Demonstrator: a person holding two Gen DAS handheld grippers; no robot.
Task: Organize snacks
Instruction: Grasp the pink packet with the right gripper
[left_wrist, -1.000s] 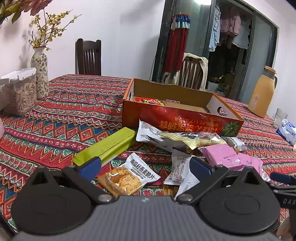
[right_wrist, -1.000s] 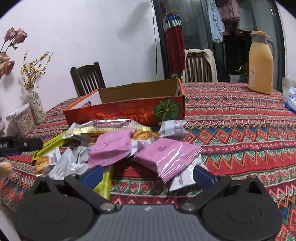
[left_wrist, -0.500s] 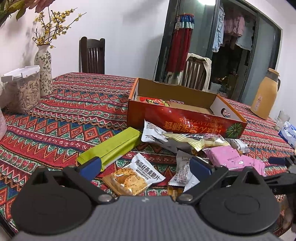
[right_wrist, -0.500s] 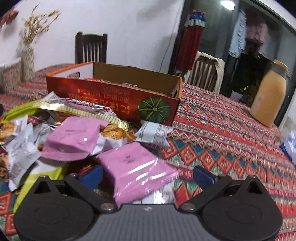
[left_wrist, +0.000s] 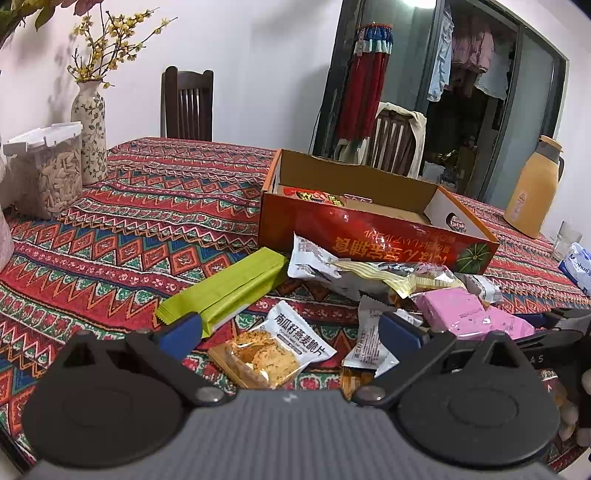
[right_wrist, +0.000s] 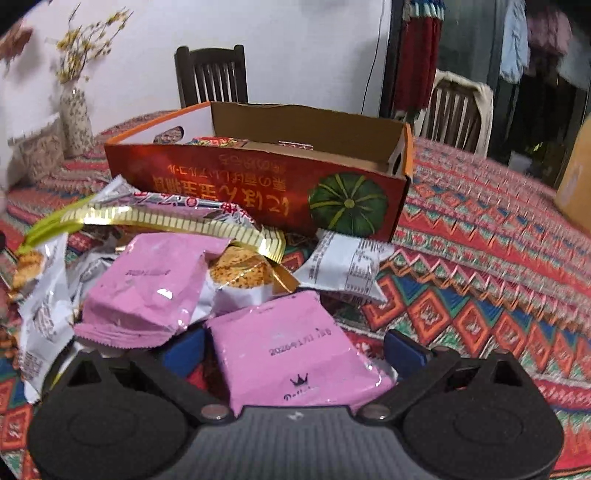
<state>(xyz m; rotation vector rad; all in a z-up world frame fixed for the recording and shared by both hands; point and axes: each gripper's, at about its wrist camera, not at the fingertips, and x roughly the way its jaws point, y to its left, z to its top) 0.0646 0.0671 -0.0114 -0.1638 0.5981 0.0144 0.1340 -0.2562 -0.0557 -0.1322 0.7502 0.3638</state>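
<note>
1. Patterned tablecloth (right_wrist: 480, 229) bears loose snacks near the orange box (right_wrist: 258, 181), their likely home
2. Right gripper (right_wrist: 291, 350) straddles the near pink packet (right_wrist: 291, 354), jaws wide but closing
3. Left gripper (left_wrist: 291, 330) hovers wide, empty

Pink packets (right_wrist: 295, 354) (two, crinkled) top the snack heap before the open orange box (right_wrist: 258, 184).

We have brought our right gripper (right_wrist: 293, 350) forward and lower over the snack pile, so the nearer flat pink foil packet (right_wrist: 295, 354) now lies between its jaws, which are beginning to close without yet pressing it.
</note>
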